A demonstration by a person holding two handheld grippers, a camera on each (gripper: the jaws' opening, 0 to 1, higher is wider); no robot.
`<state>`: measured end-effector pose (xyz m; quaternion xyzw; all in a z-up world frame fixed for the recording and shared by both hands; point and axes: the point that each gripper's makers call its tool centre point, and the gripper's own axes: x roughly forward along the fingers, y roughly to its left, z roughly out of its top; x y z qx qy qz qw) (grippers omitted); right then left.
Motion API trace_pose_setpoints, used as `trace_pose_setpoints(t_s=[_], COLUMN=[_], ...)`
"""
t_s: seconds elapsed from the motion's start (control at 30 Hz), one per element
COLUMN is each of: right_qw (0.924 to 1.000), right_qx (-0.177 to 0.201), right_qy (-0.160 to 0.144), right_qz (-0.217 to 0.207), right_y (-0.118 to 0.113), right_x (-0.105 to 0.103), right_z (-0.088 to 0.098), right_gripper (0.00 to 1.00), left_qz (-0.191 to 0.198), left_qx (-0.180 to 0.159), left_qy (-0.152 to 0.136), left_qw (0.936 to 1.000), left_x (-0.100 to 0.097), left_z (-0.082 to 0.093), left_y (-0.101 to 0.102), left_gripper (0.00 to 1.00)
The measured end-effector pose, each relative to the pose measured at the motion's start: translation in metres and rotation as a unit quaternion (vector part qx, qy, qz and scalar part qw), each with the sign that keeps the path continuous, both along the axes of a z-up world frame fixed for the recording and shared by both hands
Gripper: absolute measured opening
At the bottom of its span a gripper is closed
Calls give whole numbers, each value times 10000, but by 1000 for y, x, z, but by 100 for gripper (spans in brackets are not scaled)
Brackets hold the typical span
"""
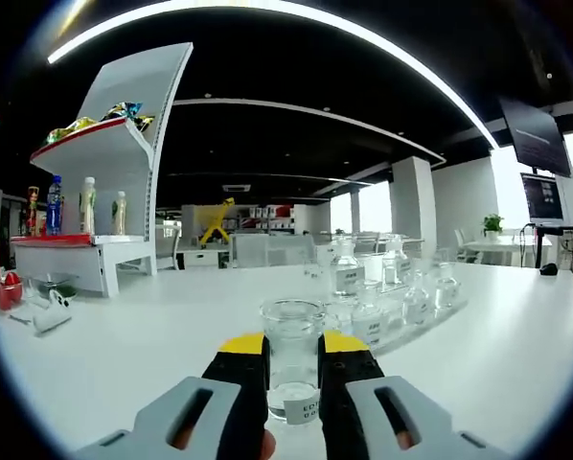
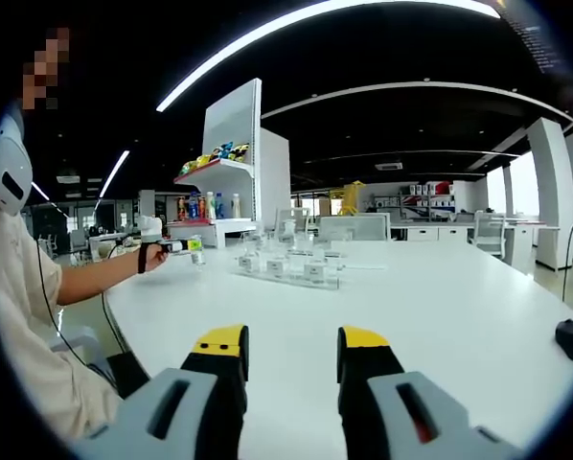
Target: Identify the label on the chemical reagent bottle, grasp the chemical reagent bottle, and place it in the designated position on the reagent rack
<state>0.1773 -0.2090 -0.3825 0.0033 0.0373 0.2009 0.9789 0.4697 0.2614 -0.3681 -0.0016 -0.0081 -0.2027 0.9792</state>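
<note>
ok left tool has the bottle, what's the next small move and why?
Probably carry the bottle forward toward the reagent rack: the left tool is shut on it, its label partly readable near the base, and the rack with other bottles lies ahead across the white table.

Left gripper (image 1: 293, 383): jaws closed on something held upright. Right gripper (image 2: 292, 369): jaws parted, holding nothing. Left arm (image 2: 100, 276) extended forward.

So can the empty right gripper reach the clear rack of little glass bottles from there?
Probably yes: the right gripper is open, and only bare white table lies before the clear rack.
</note>
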Motion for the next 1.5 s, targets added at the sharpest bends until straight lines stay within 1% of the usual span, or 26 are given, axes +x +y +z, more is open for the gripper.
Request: trace_pose_setpoints(t_s=[0.23, 0.37, 0.53, 0.73, 0.87, 0.97, 1.13, 1.5], right_qw=[10000, 10000, 10000, 10000, 10000, 10000, 10000, 9999], right_qx=[22, 32, 28, 38, 47, 46, 58, 59], right_qy=[-4, -6, -5, 2, 2, 16, 23, 75], right_qz=[5, 1, -8, -18, -17, 5, 10, 59], right_y=[-1, -2, -4, -5, -4, -3, -3, 0], right_x=[0, 1, 0, 1, 2, 2, 3, 3], right_z=[0, 0, 0, 0, 0, -1, -2, -5], right_gripper=[37, 37, 37, 37, 37, 37, 37, 37], left_qz=[-210, -297, -402, -567, -621, -710, -835, -1228], left_qx=[47, 80, -9, 42, 41, 36, 82, 152], left_qy=[-34, -25, 52, 16, -27, -82, -106, -158], left_qw=[9998, 9995, 9992, 9984, 9981, 9974, 9964, 9922], left_x=[-4, -4, -4, -3, -1, 2, 6, 18], left_z=[20, 26, 32, 40, 48, 57, 66, 84], left_y=[-14, -22, -30, -47, -57, -68, -85, -135], left_gripper=[18, 18, 18, 18, 18, 18, 18, 18])
